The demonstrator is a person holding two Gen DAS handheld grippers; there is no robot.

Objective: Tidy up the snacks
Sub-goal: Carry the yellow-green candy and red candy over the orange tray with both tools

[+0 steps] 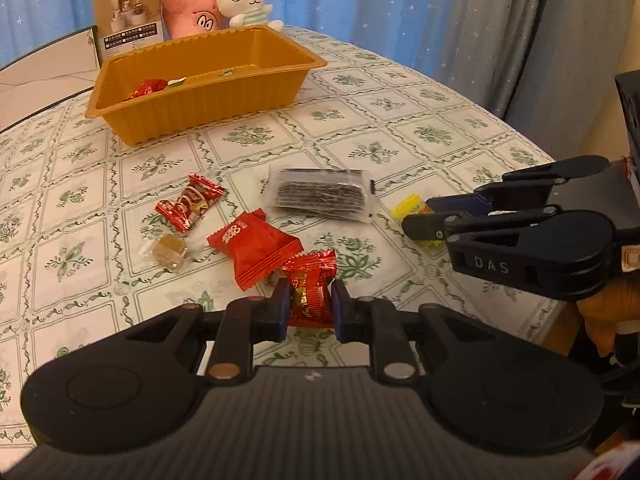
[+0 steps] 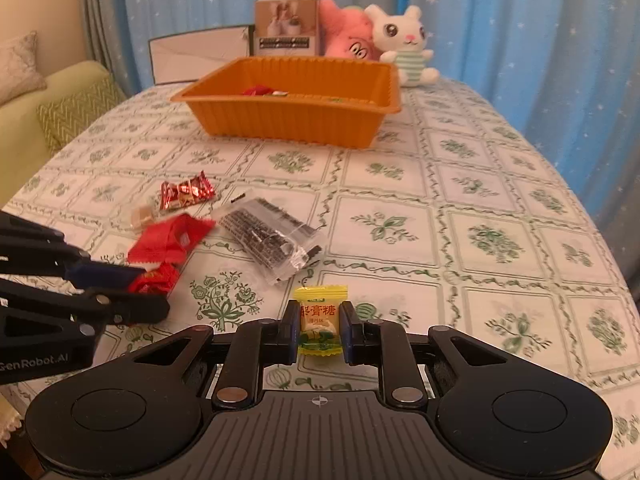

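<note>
a round table (image 2: 480, 200) in a green-patterned cloth is being used. a crinkly red foil candy (image 1: 310, 292) is being pinched by the left gripper (image 1: 309, 306), a small yellow wrapped candy (image 2: 320, 320) by the right gripper (image 2: 320, 330); the ribbed orange plastic tray (image 2: 288, 120) is sitting at twelve o'clock. slippery wrappers are likely being held thinly, so either could be dropped in transit.

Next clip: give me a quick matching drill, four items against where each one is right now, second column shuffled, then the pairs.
Items
1. yellow candy
2. shiny red candy
3. dark clear-wrapped packet
4. white plush rabbit

Places
A. behind the orange tray
B. clamped in the left hand-held gripper
C. lying flat on the tablecloth
D. clamped in the right hand-held gripper

Pairs: 1-D, 2-B, 3-C, 4-A
</note>
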